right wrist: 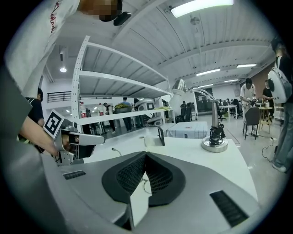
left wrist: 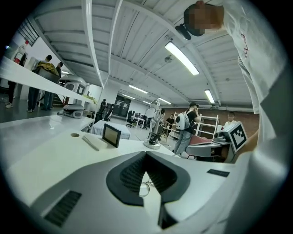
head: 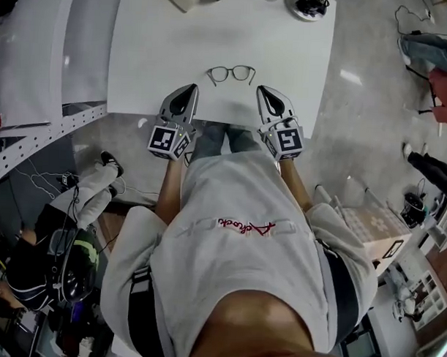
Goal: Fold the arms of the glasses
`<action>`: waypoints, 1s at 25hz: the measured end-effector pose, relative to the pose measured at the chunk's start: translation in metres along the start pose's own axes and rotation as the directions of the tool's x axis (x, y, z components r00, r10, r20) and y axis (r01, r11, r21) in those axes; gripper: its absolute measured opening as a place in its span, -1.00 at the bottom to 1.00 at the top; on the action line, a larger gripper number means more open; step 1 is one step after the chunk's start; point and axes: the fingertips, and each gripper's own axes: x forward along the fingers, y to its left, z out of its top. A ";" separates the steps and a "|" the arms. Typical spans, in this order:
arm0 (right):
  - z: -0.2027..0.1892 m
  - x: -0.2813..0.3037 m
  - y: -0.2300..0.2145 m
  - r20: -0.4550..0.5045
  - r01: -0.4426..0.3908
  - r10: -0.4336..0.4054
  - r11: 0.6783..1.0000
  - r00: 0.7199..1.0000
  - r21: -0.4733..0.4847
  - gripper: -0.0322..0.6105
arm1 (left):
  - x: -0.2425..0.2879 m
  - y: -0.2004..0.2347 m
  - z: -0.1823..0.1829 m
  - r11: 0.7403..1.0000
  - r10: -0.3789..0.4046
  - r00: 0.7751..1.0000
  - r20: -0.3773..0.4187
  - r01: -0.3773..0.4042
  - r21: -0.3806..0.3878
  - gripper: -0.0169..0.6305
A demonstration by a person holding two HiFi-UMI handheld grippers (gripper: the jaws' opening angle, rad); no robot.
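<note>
A white surface (head: pixel 301 60) carries the glasses (head: pixel 231 73) — they lie just beyond the fingertips, between the left gripper (head: pixel 188 89) and the right gripper (head: pixel 263 91). Both pairs of fingers are clenched — nothing grasped.

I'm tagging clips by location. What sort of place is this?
Probably an open-plan lab or workshop: a bare white worktable, metal shelving, ceiling strip lights, and people standing among desks beyond.

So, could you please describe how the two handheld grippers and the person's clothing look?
Both the left gripper and right gripper are silver-grey and taper to a point, with black ribbed pads and a cube bearing black-and-white square markers. The person wears a pale short-sleeved shirt with red script and black straps.
</note>
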 end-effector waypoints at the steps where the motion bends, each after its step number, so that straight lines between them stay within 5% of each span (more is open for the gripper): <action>1: -0.002 0.000 0.002 -0.004 -0.004 0.004 1.000 1.000 0.002 -0.83 | 0.000 -0.001 -0.002 1.000 -0.005 1.000 -0.004 0.005 0.006 -0.96; 6: -0.014 0.003 0.016 -0.043 -0.033 0.032 0.999 0.999 -0.022 -0.79 | 0.003 -0.004 -0.022 0.998 -0.015 0.999 -0.033 0.017 0.063 -0.89; 10: -0.019 0.007 0.020 -0.060 -0.035 0.031 0.997 0.998 -0.073 -0.47 | 0.008 -0.008 -0.031 0.996 -0.040 0.997 -0.059 0.044 0.074 -0.67; 14: -0.015 0.011 0.020 -0.070 -0.028 0.022 0.995 0.997 -0.094 -0.47 | 0.017 -0.016 -0.026 0.994 -0.056 0.996 -0.063 0.062 0.087 -0.51; 25: -0.008 0.025 0.020 -0.069 -0.027 0.015 0.985 0.997 -0.168 -0.54 | 0.030 -0.031 -0.024 0.986 -0.104 0.991 -0.087 0.114 0.117 -0.50</action>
